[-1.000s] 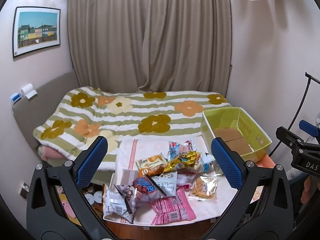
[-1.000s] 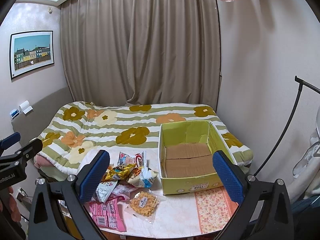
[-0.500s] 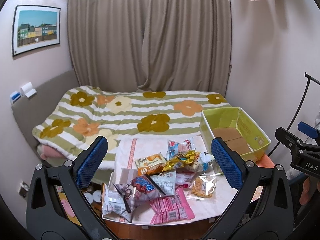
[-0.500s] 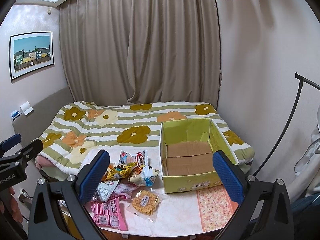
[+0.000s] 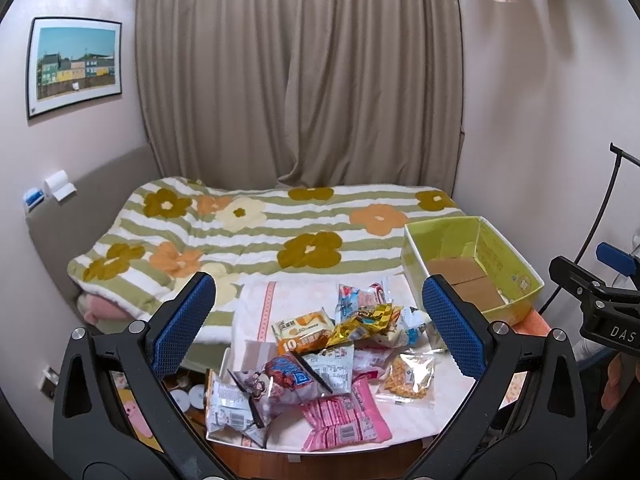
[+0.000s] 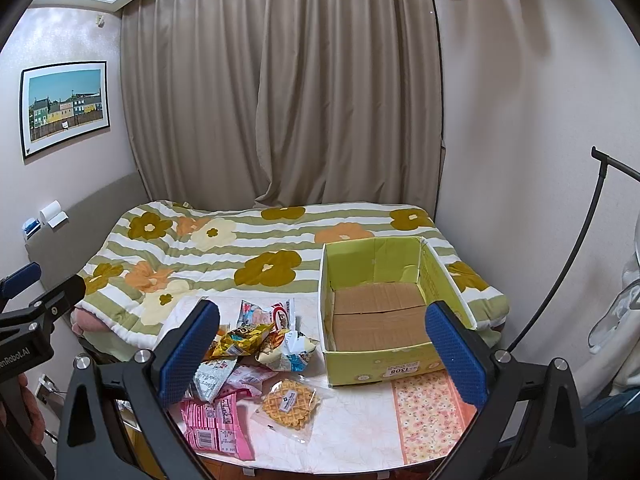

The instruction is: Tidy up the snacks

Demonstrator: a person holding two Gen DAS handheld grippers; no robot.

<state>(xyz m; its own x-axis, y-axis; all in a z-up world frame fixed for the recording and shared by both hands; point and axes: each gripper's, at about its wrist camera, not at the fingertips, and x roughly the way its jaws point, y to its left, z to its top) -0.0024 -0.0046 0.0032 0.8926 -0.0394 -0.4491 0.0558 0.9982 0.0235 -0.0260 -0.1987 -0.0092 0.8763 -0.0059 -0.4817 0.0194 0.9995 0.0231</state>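
left hand-held gripper (image 5: 318,320): mine, jaws wide, empty, above the snack pile (image 5: 320,360).
right hand-held gripper (image 6: 322,340): wide, empty.
box (image 6: 384,312): empty, at 2 o'clock.
first pick: i'd take the loose waffle packet (image 6: 290,402).

A small table (image 6: 360,432) covered by a pale cloth is standing against the bed (image 6: 248,248), carrying a loose heap of snack packets (image 5: 320,360) on its left and an open green cardboard box (image 6: 380,368) on its right.
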